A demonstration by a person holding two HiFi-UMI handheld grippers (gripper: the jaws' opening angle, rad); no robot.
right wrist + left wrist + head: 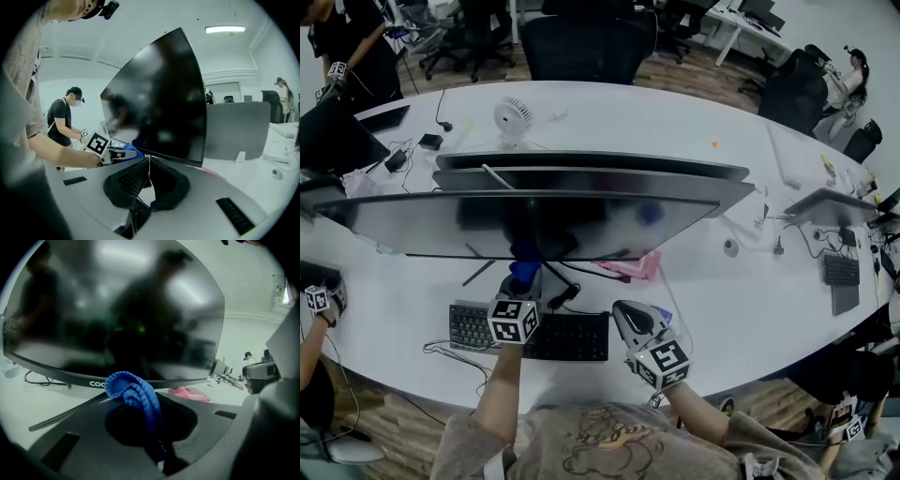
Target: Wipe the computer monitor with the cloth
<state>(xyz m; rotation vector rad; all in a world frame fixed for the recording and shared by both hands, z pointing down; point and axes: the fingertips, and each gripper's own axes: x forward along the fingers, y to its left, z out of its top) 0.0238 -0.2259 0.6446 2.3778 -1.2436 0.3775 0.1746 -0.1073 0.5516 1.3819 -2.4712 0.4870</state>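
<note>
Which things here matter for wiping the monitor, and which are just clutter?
For the job:
- blue cloth, clamped in the left gripper
- curved monitor

Just lying about:
- keyboard
- white fan
- pink bundle under the screen's edge

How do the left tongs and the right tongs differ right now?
The left tongs are clamped on a bunched blue cloth; the right tongs are shut on nothing. The left tongs sit close under the monitor's lower edge, while the right tongs sit farther back, nearer the person, beside the keyboard. Both face the monitor with their jaws together.
</note>
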